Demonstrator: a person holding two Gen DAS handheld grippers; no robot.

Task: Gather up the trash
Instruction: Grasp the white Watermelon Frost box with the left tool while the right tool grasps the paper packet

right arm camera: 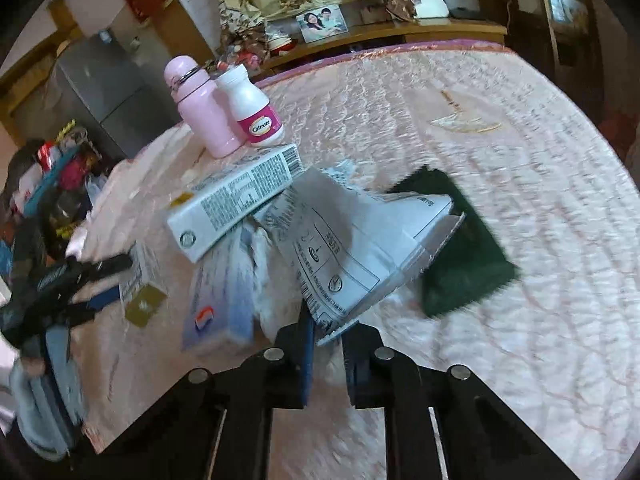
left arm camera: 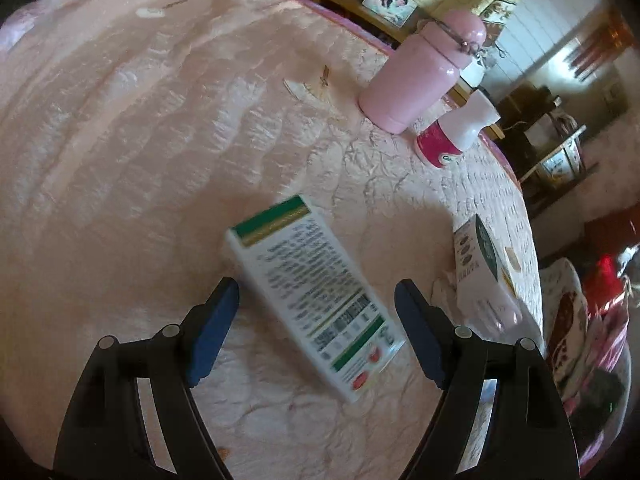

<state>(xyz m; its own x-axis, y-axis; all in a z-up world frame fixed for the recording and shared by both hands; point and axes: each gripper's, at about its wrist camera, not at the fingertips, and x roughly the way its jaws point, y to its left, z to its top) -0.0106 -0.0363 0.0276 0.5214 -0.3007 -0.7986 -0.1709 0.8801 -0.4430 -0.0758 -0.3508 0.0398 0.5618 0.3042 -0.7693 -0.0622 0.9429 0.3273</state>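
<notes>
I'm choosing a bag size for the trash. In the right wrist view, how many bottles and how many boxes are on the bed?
Bottles: 2, pink bottle, white Caltrate bottle
Boxes: 5, barcode box, flattened white box, dark green box, blue box, gold-ended box
Total: 7

pink flask [right arm camera: 202, 114] upright | white Caltrate bottle [right arm camera: 254, 110] touching beside it | framed photo [right arm camera: 322, 22] on shelf behind
</notes>
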